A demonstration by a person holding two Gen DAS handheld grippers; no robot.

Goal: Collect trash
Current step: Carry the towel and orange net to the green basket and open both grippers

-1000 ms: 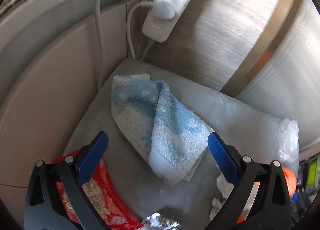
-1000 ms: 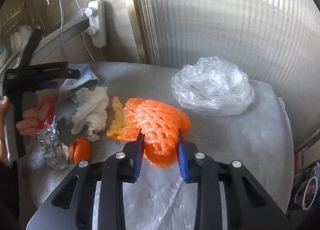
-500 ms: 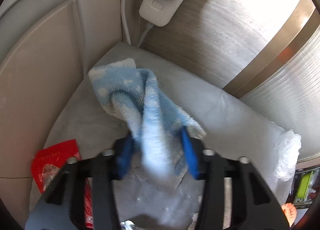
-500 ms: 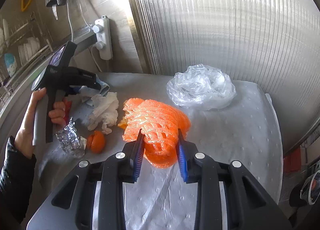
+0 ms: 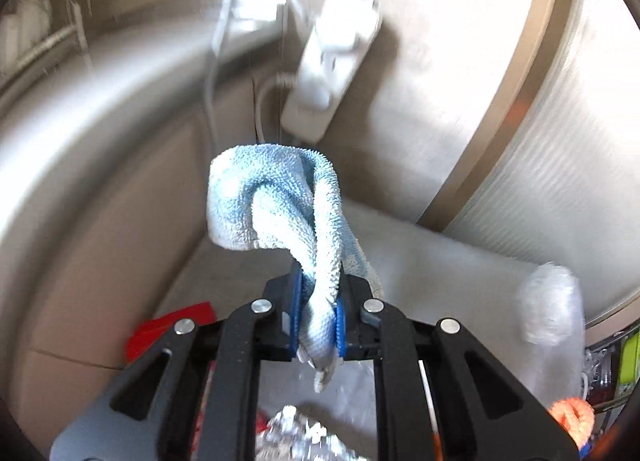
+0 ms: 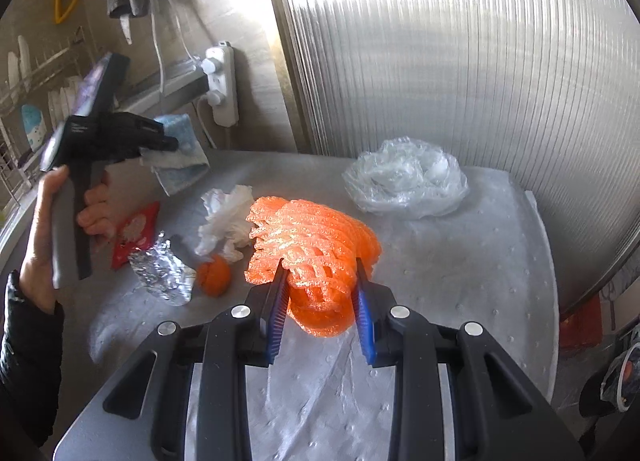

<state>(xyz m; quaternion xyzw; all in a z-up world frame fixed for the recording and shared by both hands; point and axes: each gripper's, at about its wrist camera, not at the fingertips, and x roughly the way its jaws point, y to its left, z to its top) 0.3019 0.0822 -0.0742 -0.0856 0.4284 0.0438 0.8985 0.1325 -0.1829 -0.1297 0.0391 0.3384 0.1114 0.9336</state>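
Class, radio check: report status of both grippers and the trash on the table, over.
Left gripper shut on blue towel, lifted off table. Right gripper shut on orange foam net. Plastic bag, foil, tissue uncollected. Nothing blocking.

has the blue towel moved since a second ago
Yes. The towel, pinched in the left tongs, has come up off the table and now hangs level with the power strip.
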